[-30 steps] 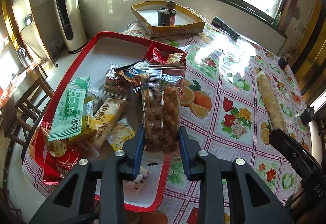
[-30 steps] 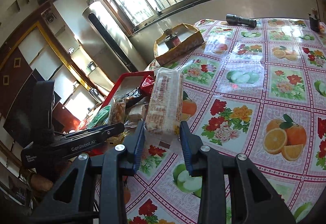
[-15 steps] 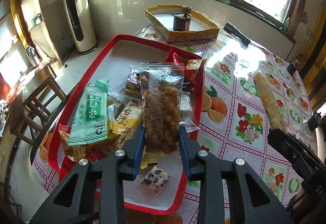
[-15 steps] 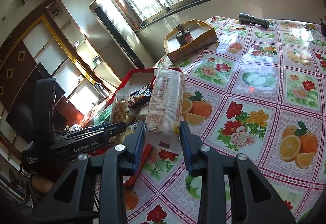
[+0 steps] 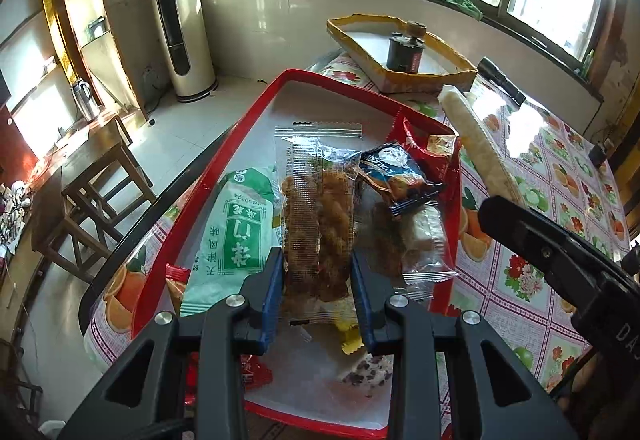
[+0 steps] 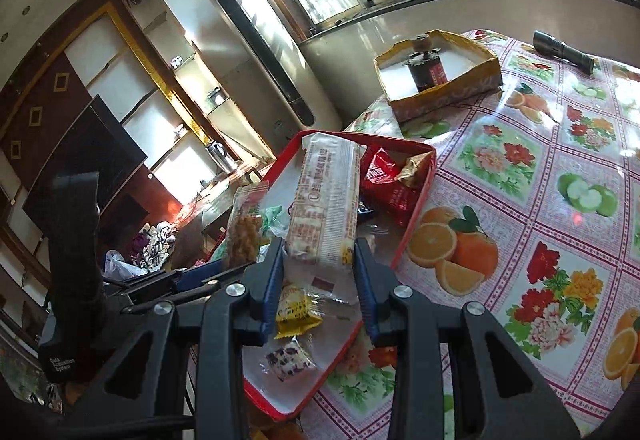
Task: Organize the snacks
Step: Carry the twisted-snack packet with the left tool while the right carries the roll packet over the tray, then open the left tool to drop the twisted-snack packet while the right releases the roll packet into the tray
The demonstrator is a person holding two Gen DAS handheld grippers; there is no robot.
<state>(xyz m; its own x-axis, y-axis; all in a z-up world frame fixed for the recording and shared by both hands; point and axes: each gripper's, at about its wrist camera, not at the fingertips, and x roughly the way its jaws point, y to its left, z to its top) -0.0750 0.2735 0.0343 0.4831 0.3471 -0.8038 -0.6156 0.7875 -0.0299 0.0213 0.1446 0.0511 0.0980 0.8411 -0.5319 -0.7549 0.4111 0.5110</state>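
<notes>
While both claws hang over the near end of the red tray (image 5: 224,155), each one has a snack pinched between its blue-padded fingers: the left claw (image 5: 318,280) grips the lower part of a clear packet of brown fried twists (image 5: 316,215), which stands up from the jaws above the tray, and the right claw (image 6: 318,266) clamps the bottom end of a long pale cracker pack (image 6: 326,199) printed with red lettering, likewise raised over the tray. Just below the left claw, on the tray's white floor, lie a small nougat-like sweet speckled with dark bits (image 5: 366,374) and a yellow wrapper (image 5: 350,338), with a red sachet (image 5: 254,374) to the left. Beside the held twists lies a green-and-white bag (image 5: 234,236) on the left, and to the right a clear-wrapped white bar (image 5: 424,236), a dark blue packet (image 5: 400,175) and a crumpled red wrapper (image 5: 436,155) against the tray's far right corner. The tray rests on a bench covered with a fruit-and-flower cloth (image 6: 520,175). Farther along the bench stands a yellow cardboard box lid (image 6: 440,91) holding a dark tin (image 6: 428,71), and beyond it, near the wall, a black torch (image 6: 562,51). A tall white floor-standing air conditioner (image 5: 176,19) stands beneath the windows.
</notes>
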